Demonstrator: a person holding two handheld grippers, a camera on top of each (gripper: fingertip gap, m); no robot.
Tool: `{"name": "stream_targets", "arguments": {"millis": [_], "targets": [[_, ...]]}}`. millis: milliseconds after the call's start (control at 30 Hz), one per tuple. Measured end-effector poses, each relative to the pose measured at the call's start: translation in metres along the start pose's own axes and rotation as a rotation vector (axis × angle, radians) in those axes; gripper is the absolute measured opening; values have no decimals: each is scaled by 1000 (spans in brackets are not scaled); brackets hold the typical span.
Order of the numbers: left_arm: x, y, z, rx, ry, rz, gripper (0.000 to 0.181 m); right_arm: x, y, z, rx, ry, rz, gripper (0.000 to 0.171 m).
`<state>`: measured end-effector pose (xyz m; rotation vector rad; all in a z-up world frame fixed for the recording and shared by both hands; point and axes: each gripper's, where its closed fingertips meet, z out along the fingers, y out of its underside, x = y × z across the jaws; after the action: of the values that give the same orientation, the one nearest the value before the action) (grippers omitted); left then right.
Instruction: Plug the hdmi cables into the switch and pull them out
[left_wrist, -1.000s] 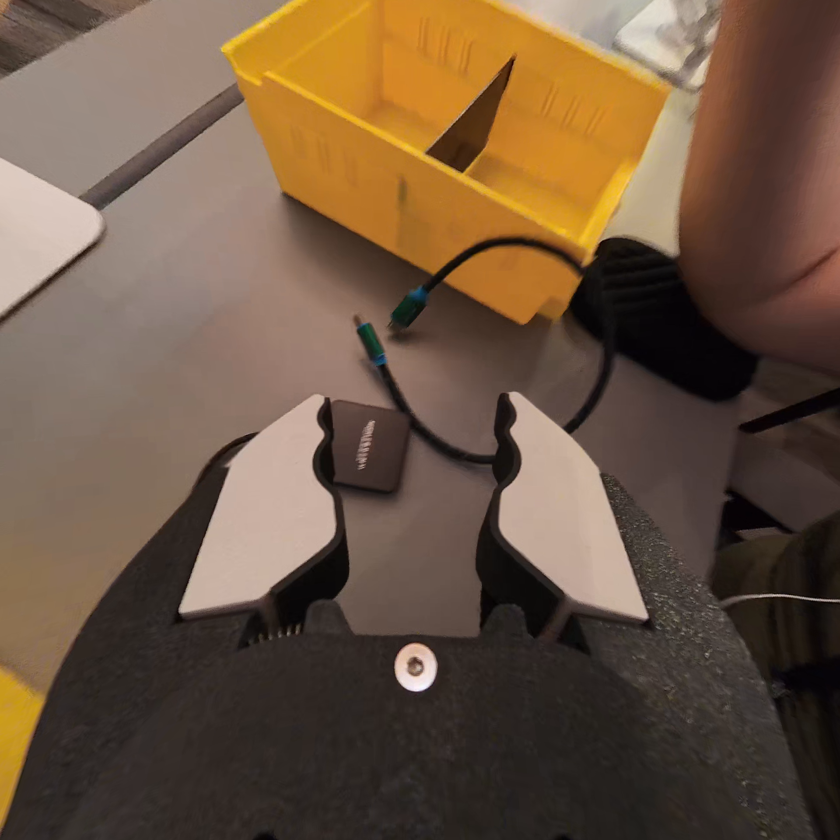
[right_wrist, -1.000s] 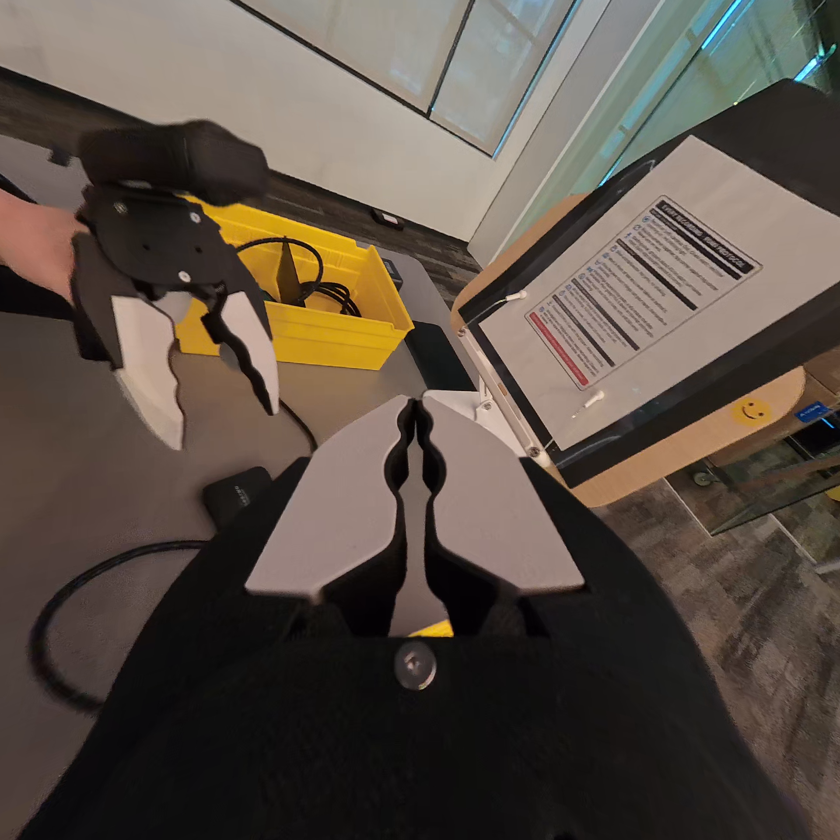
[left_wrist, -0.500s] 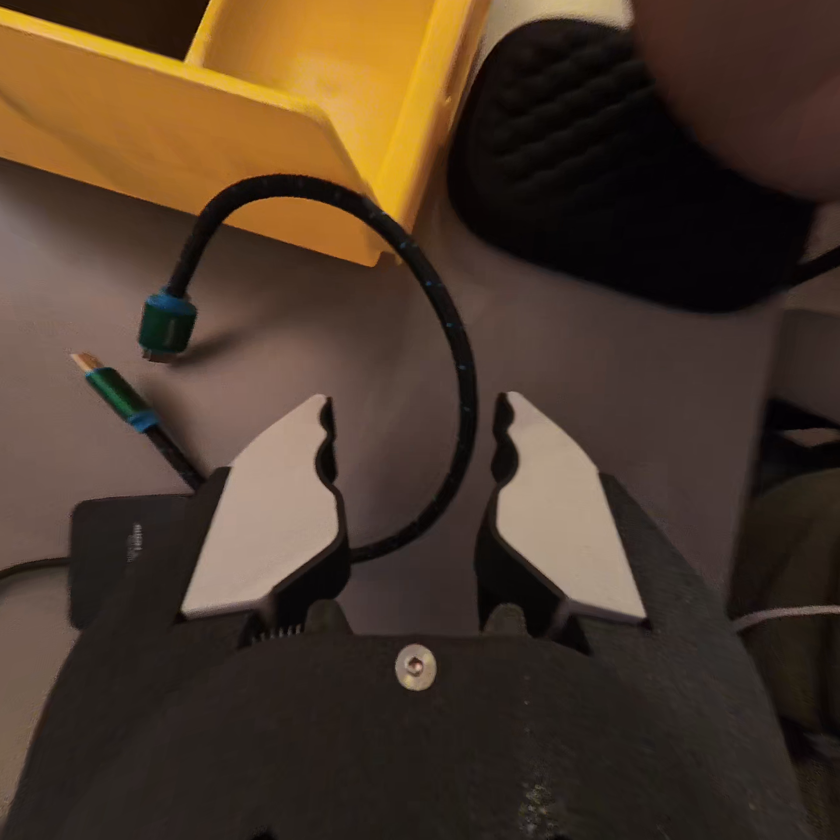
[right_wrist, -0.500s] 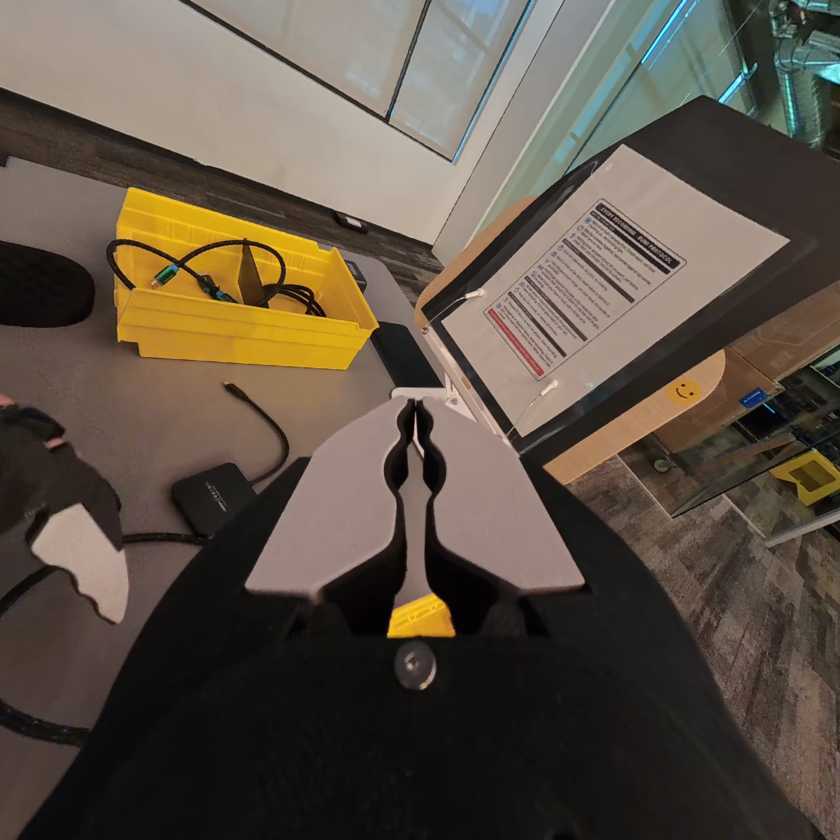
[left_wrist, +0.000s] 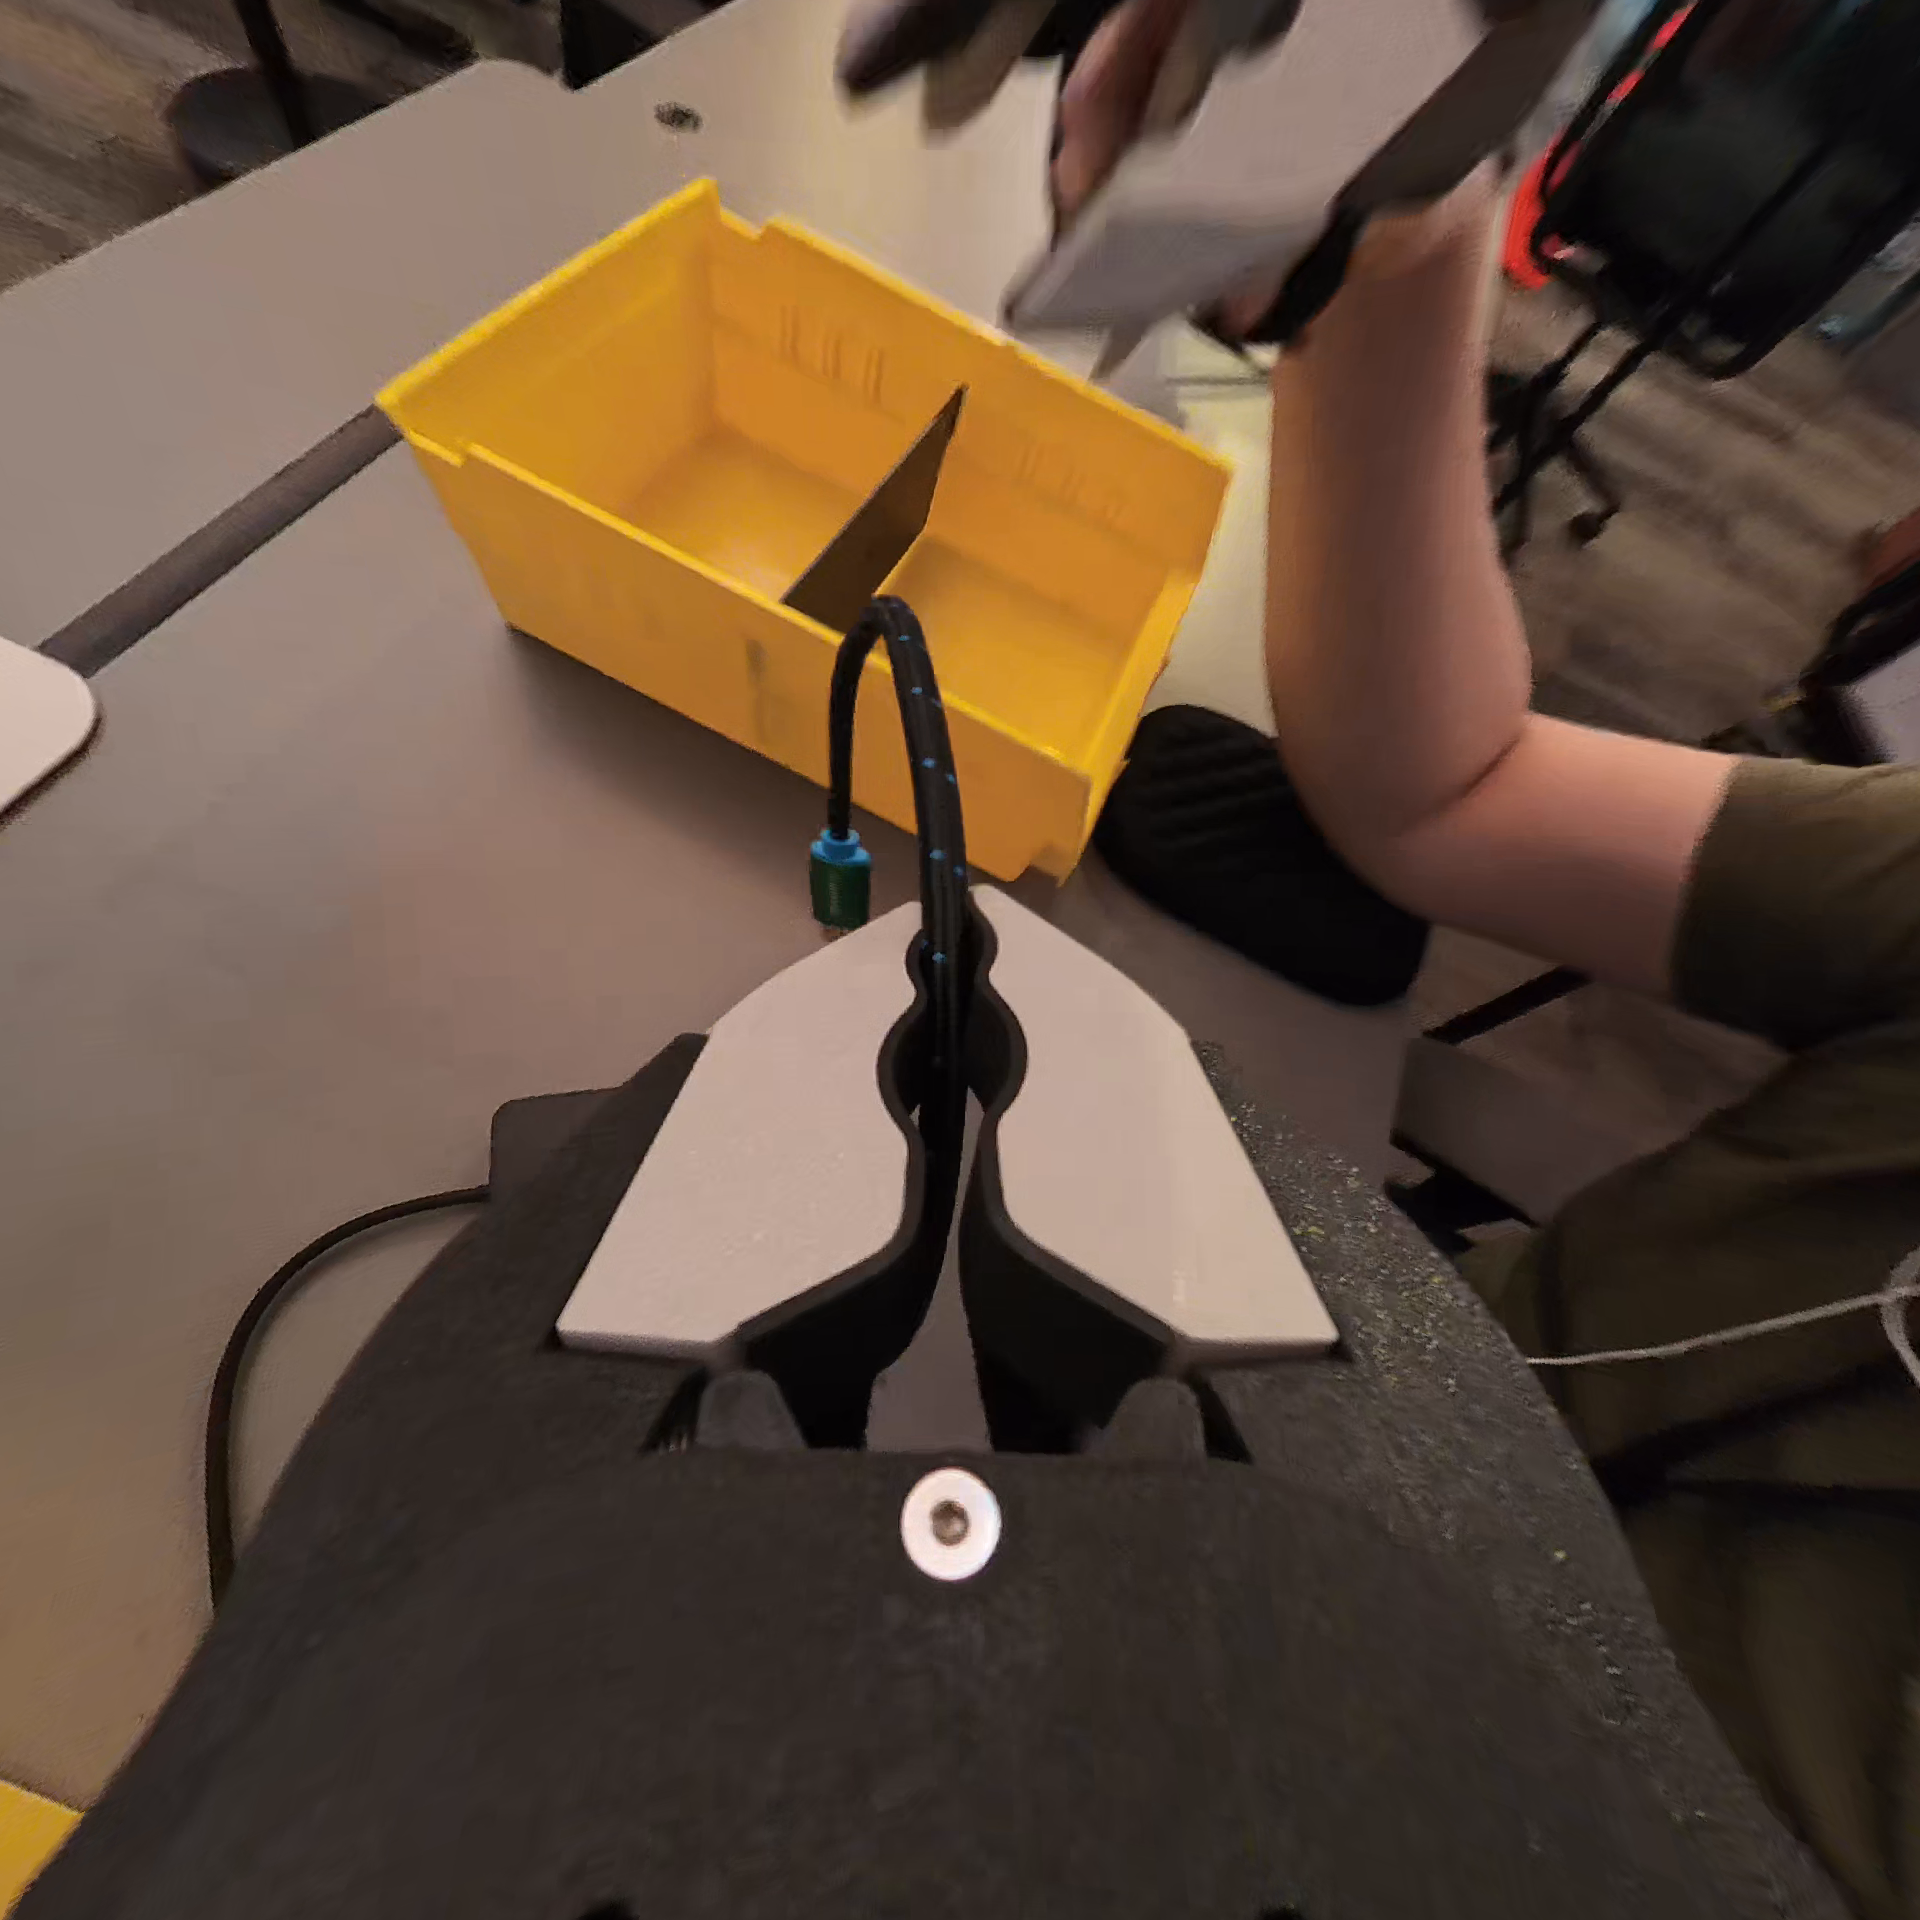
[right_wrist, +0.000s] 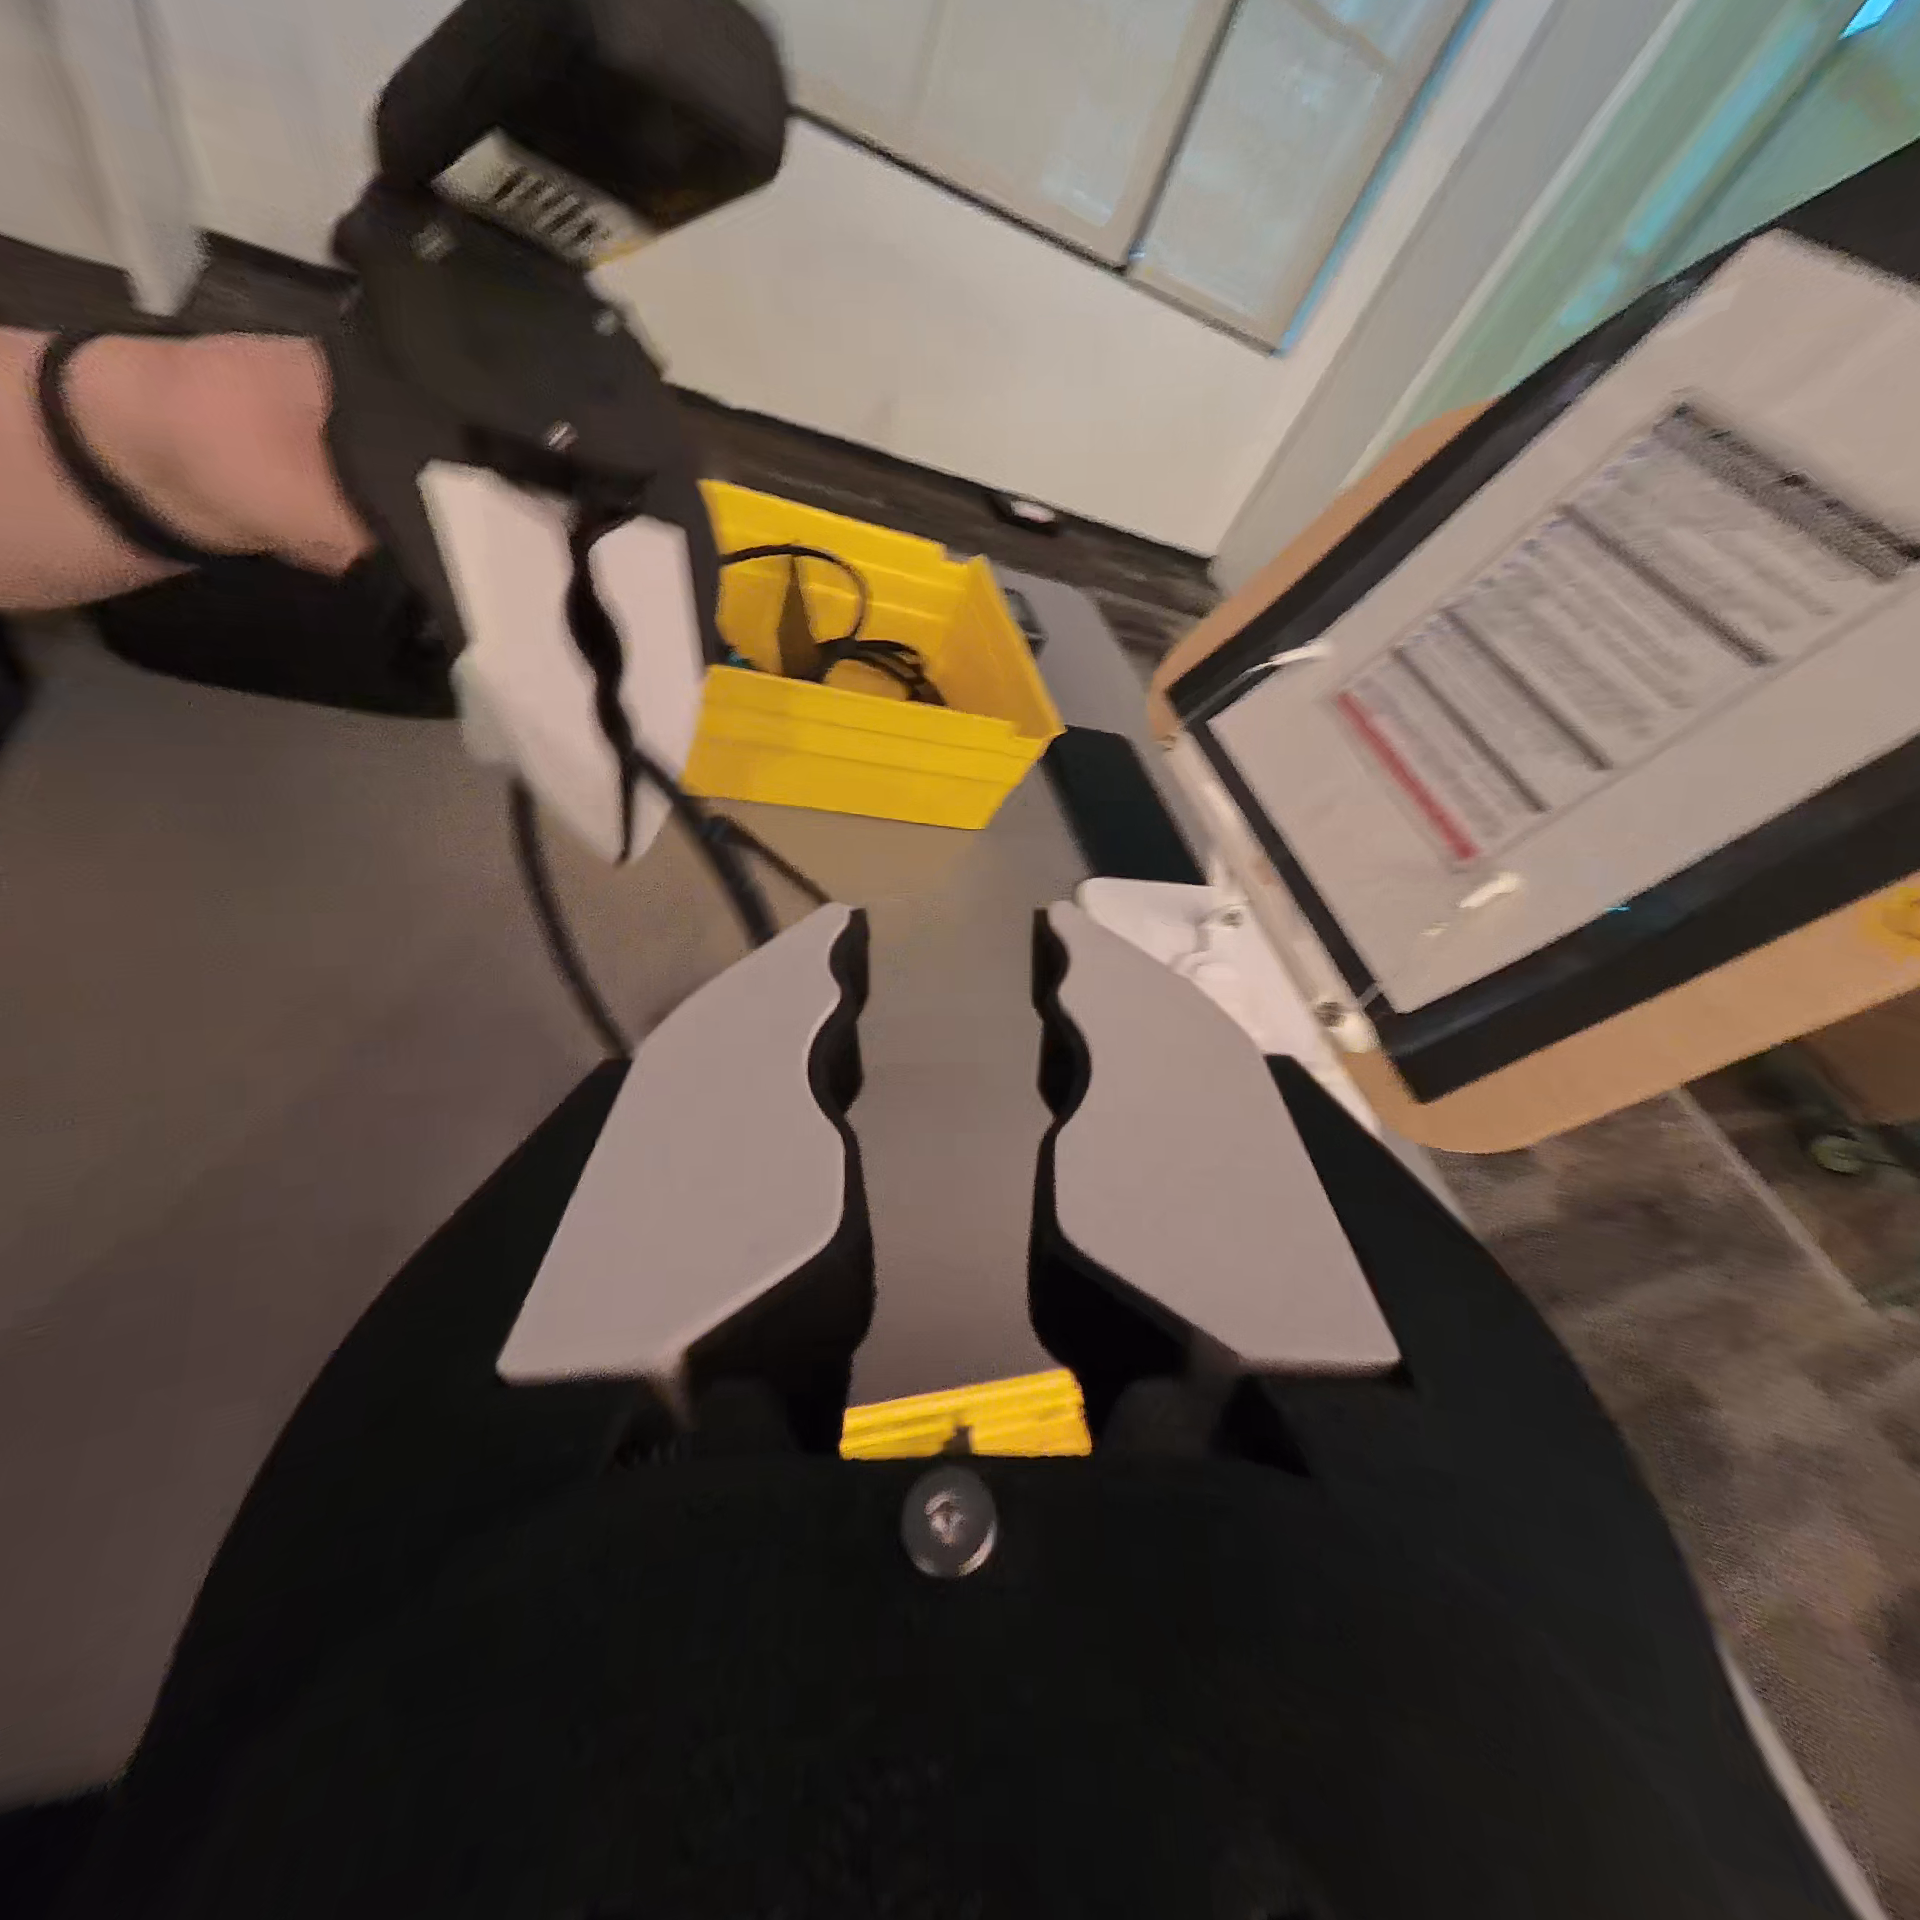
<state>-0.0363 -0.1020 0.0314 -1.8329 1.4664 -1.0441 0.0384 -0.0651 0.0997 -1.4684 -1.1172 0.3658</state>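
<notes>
left wrist view: the left gripper (left_wrist: 943, 935) is clamping a black braided hdmi cable (left_wrist: 928, 727) at frame centre; the cable is arching up, its green plug (left_wrist: 837, 878) dangling free above the grey table (left_wrist: 312, 831), before an empty yellow bin (left_wrist: 831, 499). no switch is showing, so plugging seems not yet done.

right wrist view: the right gripper (right_wrist: 948, 940) is gaping apart, holding nothing, at lower centre.

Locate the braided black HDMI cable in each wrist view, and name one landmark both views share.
Left wrist view: HDMI cable arches up from between the shut left gripper, centre frame.
Right wrist view: cable hangs below the left gripper, upper left.
Shared landmark: grey table.
</notes>
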Motion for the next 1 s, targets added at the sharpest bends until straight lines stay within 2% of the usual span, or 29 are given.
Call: {"name": "stream_targets", "arguments": {"millis": [33, 133, 267, 333, 400, 433, 467, 533, 567, 700, 833, 900, 1000], "targets": [[2, -5, -8, 11, 18, 2, 0, -7, 5, 2, -16, -49, 10, 37], [6, -16, -24, 10, -16, 69, 0, -22, 27, 18, -112, -128, -55, 45], [15, -29, -35, -14, -102, 182, 0, -39, 58, 50, -270, -184, -124, 44], [22, -34, -37, -25, -124, 209, 0, -42, 66, 62, -314, -190, -136, 16], [38, -35, -37, -38, -103, 218, 2, -45, 60, 68, -291, -205, -102, 9], [51, -35, -36, -37, -67, 222, 8, -43, 54, 69, -259, -196, -108, 8], [63, -36, -36, -25, -39, 228, 25, -41, 45, 68, -204, -179, -139, 8], [72, -39, -41, 7, -58, 258, 52, -37, 23, 62, -61, -117, -264, 8], [72, -42, -46, 30, -86, 280, 59, -37, 9, 58, 26, -78, -344, 8], [56, -60, -78, 241, -173, 314, 46, -42, -23, 44, 192, 14, -487, 8], [21, -67, -95, 447, -287, 306, 31, -59, -55, 23, 386, -63, -431, 8], [17, -64, -88, 489, -188, 251, 34, -69, -71, 8, 491, -116, -400, 8], [26, -59, -73, 524, 101, 143, 41, -81, -92, -13, 641, -197, -344, 9]]}}
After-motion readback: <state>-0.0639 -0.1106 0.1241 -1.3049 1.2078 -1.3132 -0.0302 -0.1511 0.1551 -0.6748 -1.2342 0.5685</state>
